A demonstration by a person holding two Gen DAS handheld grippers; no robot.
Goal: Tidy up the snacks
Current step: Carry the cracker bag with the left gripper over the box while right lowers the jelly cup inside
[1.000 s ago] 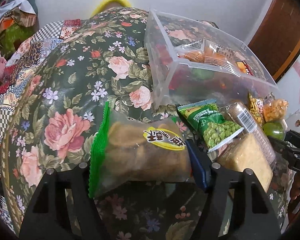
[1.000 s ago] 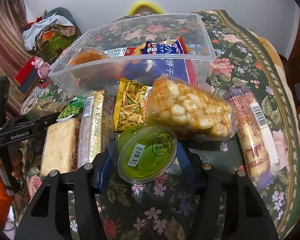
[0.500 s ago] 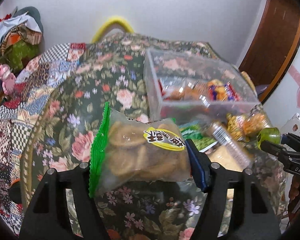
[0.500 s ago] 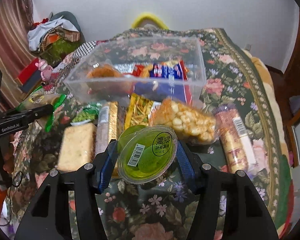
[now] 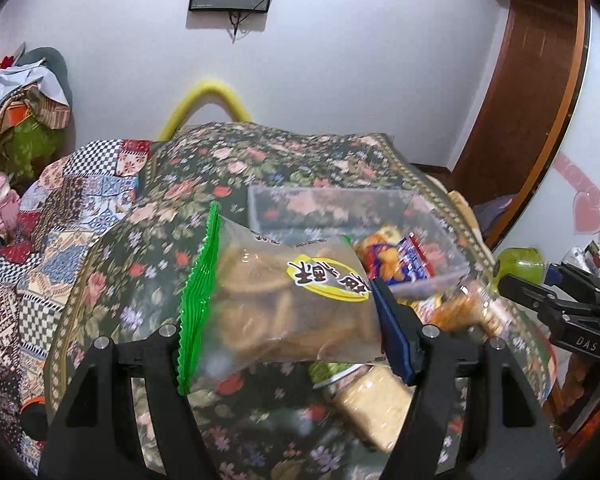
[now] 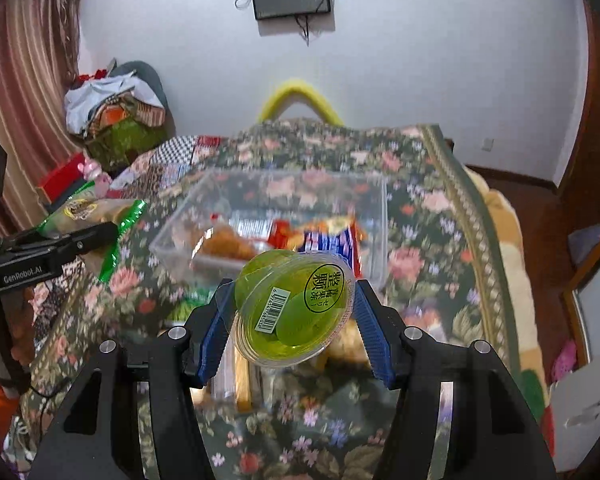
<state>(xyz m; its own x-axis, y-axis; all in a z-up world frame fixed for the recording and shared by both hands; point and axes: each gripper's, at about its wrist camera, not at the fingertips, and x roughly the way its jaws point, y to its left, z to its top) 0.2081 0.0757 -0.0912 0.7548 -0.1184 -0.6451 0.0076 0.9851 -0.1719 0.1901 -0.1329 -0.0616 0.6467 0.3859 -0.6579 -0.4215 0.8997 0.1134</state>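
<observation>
You lifted both off table | left gripper (image 5: pixel 288 332) clenched cookie bag (image 5: pixel 284 304) | right gripper (image 6: pixel 288 320) clenched jelly cup (image 6: pixel 296 308) | bin (image 6: pixel 300 196), frame centre, came next

We see both grippers black, silver screws, blue ribbed finger pads (image 6: pixel 370 336); white "GenRobot.AI" lettering beside left gripper (image 6: pixel 100 236).

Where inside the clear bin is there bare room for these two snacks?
The bin's far half, behind the blue packet and orange snack, shows bare floor. The near half is crowded, as is the tablecloth just before it.
</observation>
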